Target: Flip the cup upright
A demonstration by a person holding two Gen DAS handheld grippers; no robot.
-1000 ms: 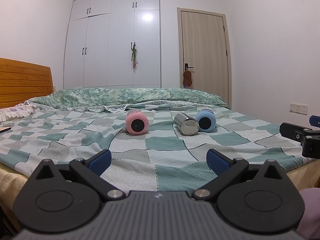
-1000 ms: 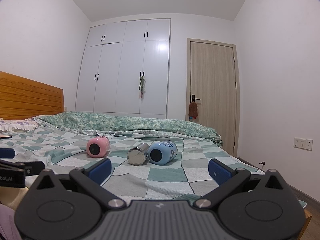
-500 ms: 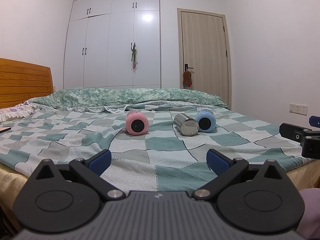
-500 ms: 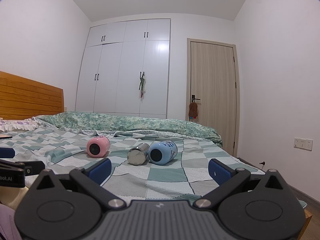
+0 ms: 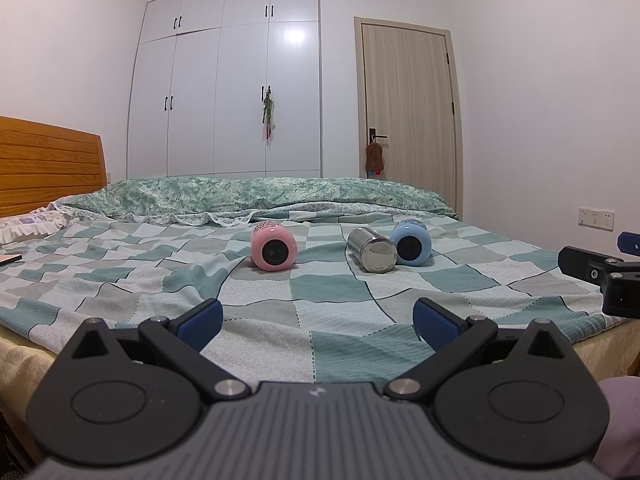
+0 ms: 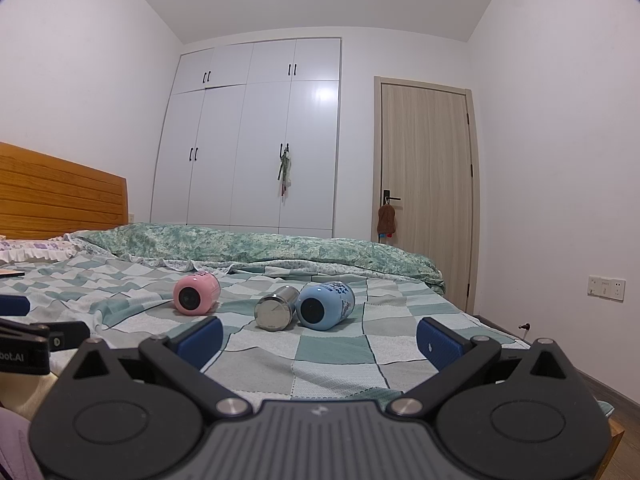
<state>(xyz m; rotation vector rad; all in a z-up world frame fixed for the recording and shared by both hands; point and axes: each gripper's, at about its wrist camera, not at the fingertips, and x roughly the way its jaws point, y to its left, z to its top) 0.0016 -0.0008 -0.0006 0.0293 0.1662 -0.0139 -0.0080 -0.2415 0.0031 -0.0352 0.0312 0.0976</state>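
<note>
The bed (image 5: 120,280), covered in a checked quilt, filled the field ahead of both tools, and all three cups lay on their sides on it, well apart from either tool. The left gripper (image 5: 316,318) and the right gripper (image 6: 320,338) both stood with jaws spread wide and empty, short of the near edge of the bed. The pink cup (image 5: 273,251) lay ahead and slightly left of the left gripper's centreline, its long axis running roughly away from the tool, with one round end facing the camera. The blue cup (image 6: 325,305) lay almost straight ahead of the right gripper, touching or just beside the steel cup (image 6: 276,312); contact could not be confirmed. Judged by bearing, each gripper had its own nearer cup. Whether the facing ends were mouths or bases could not be determined.
</note>
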